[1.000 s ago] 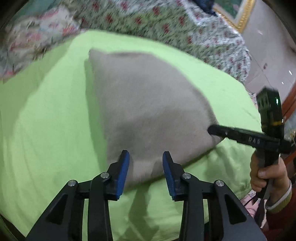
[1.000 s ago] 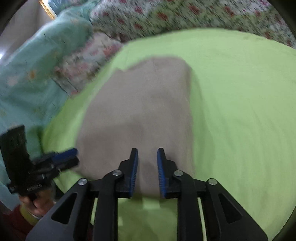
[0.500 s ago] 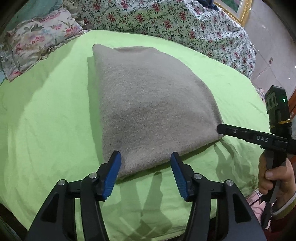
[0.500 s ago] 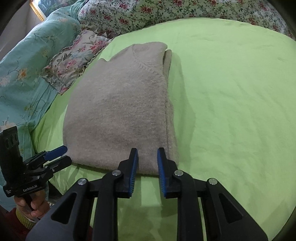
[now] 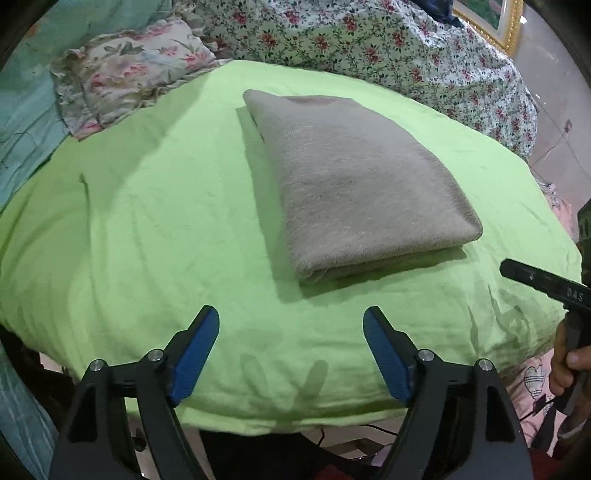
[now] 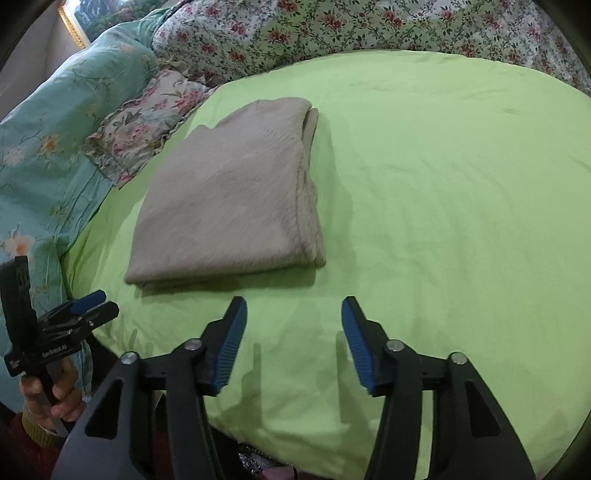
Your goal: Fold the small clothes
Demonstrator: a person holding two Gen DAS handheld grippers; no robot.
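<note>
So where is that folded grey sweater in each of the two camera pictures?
Left wrist view: the folded grey sweater lies right of centre on the green sheet, ahead of the open, empty left claw.
Right wrist view: the sweater lies left of centre, ahead and left of the opening right claw.
Shared landmark: the frilled floral pillow beyond the sweater.

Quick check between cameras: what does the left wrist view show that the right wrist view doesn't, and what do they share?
Left wrist only: the left gripper up close, its fingers opening over bare green sheet with nothing between them; one right-gripper finger at the right edge; a gold picture frame.

Right wrist only: the right gripper, fingers also opening and empty; the sweater's open layered edge; the teal quilt.

Both: the folded sweater lying free on the sheet, the floral pillow, the floral bedding behind.
</note>
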